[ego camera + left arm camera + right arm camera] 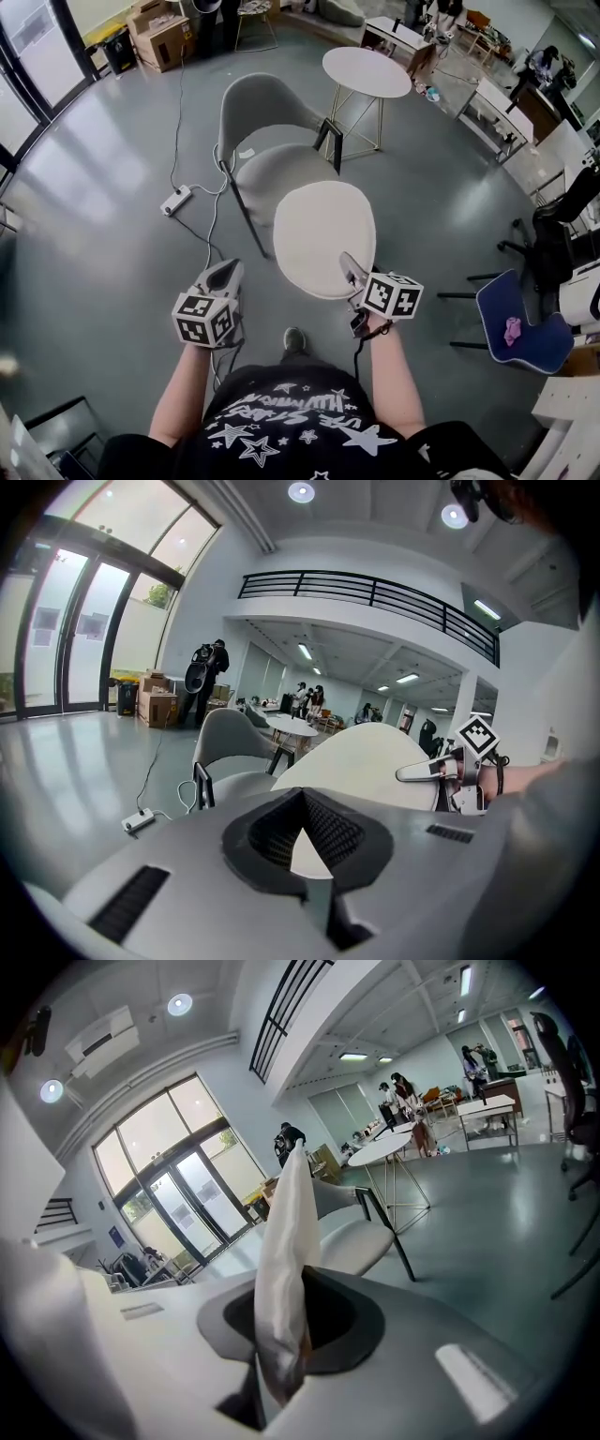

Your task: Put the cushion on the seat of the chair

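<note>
A cream oval cushion (323, 234) hangs flat in the air just in front of the grey chair (267, 141). My right gripper (352, 272) is shut on the cushion's near right edge. In the right gripper view the cushion (286, 1241) stands edge-on between the jaws of that gripper (279, 1363), and the chair seat (361, 1237) lies beyond. My left gripper (225, 274) is to the left of the cushion, apart from it, its tips together and holding nothing. The left gripper view looks past its own shut jaws (302, 803) to the cushion (366, 761), the chair (230, 747) and the right gripper (412, 773).
A round white table (367, 71) stands behind the chair. A power strip (175, 200) and its cables lie on the grey floor left of the chair. A blue chair (520, 328) and a black office chair (553, 234) are at the right. Cardboard boxes (159, 37) sit far back.
</note>
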A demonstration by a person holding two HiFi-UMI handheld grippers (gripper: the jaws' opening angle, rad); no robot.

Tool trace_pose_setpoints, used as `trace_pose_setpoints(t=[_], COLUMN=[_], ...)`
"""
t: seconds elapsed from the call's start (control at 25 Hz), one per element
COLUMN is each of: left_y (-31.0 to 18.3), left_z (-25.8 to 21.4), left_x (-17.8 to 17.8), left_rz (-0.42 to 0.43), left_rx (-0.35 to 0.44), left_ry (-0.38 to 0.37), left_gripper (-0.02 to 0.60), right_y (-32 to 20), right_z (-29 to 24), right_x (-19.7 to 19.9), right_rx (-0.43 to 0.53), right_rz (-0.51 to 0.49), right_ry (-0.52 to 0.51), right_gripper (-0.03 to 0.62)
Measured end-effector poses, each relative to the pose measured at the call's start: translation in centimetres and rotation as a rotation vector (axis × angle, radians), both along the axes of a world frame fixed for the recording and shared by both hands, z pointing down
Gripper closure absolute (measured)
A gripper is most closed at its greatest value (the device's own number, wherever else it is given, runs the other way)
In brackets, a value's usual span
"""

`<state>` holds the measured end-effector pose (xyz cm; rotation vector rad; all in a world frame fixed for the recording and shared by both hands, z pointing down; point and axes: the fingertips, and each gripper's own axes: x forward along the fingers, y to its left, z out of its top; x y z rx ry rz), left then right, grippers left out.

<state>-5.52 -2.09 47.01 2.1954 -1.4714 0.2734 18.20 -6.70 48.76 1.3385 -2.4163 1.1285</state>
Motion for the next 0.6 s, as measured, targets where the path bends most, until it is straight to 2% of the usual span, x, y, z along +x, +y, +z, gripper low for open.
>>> trace_pose_setpoints(t=[0.28, 0.6], left_y=[-3.4, -6.4], left_z=[-0.6, -0.9], left_x=[0.4, -2.0], left_rz=[-0.064, -0.072], left_rx=[0.020, 0.011], left_ry=[-0.021, -0.030], left_gripper=[0.574, 0.574], right_y=[-4.1, -6.3], right_z=[0.9, 1.4], right_x=[2.0, -0.2], right_rx=[0.000, -0.032], right_rz=[-0.003, -0.013], right_ry=[-0.011, -0.030], right_gripper=[0.537, 0.537])
